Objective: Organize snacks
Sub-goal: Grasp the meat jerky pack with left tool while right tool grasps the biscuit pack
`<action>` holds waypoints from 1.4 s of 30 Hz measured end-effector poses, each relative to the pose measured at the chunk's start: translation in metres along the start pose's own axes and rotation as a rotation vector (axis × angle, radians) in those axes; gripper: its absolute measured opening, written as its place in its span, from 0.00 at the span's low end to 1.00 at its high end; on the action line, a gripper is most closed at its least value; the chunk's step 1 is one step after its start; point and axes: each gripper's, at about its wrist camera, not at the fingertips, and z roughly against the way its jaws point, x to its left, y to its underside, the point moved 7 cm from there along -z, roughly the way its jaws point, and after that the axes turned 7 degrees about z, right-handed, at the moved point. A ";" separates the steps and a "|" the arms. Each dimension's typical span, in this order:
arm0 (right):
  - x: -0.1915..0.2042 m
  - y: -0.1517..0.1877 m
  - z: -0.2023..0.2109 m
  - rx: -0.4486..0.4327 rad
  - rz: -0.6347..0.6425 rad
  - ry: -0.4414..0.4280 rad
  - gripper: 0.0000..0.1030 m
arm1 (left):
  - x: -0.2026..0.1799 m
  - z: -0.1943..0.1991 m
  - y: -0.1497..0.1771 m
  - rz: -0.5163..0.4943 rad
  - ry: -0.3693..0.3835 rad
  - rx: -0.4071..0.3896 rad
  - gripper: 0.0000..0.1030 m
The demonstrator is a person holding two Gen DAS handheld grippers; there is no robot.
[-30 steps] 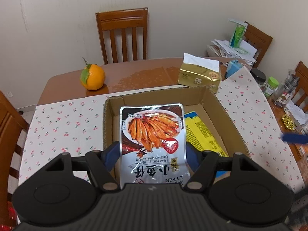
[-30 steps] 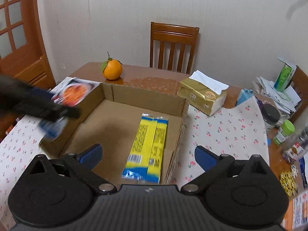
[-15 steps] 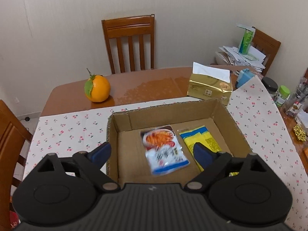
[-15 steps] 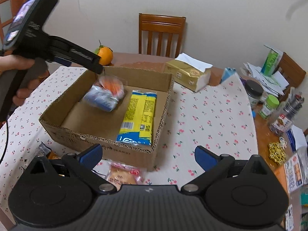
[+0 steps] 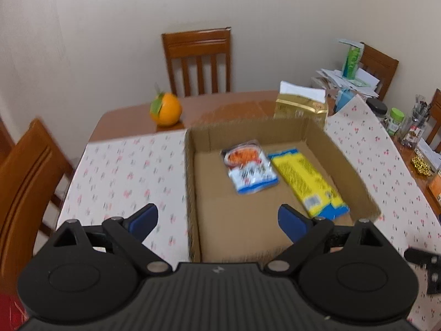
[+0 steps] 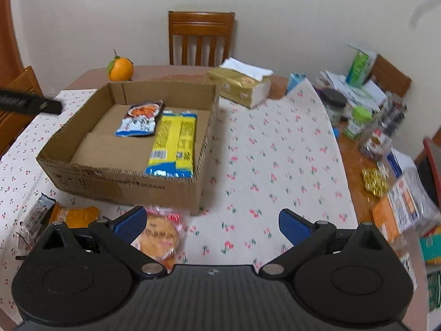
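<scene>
One bench (image 6: 289,149) under a cherry-print cloth carries one cardboard box (image 6: 115,184), left of centre in the right wrist view. Inside it lie two snacks: one long yellow packet (image 6: 172,140) against the right wall and one silver pouch with orange food pictured (image 6: 140,118) just beside it, toward the back.

Outside, at the lower left of that view, I count one round cake in clear wrap (image 6: 161,237) and at least two more packets, an orange one (image 6: 74,216) and a dark one (image 6: 38,212).

The right gripper (image 6: 212,222) is spread wide and empty above the cake. The left gripper (image 5: 217,220) is likewise released, over the box's near edge.

Risks, as I judge them:
- the soft cake could crush under a hard pinch
- the slick wrap could slip
- the low box could be nudged
</scene>
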 end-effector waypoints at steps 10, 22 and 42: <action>-0.008 0.035 -0.027 0.135 -0.090 0.078 1.00 | 0.035 0.019 0.082 0.096 -0.072 0.082 0.91; -0.004 0.053 -0.077 0.287 -0.154 0.110 1.00 | 0.040 0.021 0.143 0.091 -0.098 0.171 0.91; 0.018 0.080 -0.040 0.315 -0.042 0.056 1.00 | 0.043 -0.013 0.165 0.097 -0.125 0.185 0.93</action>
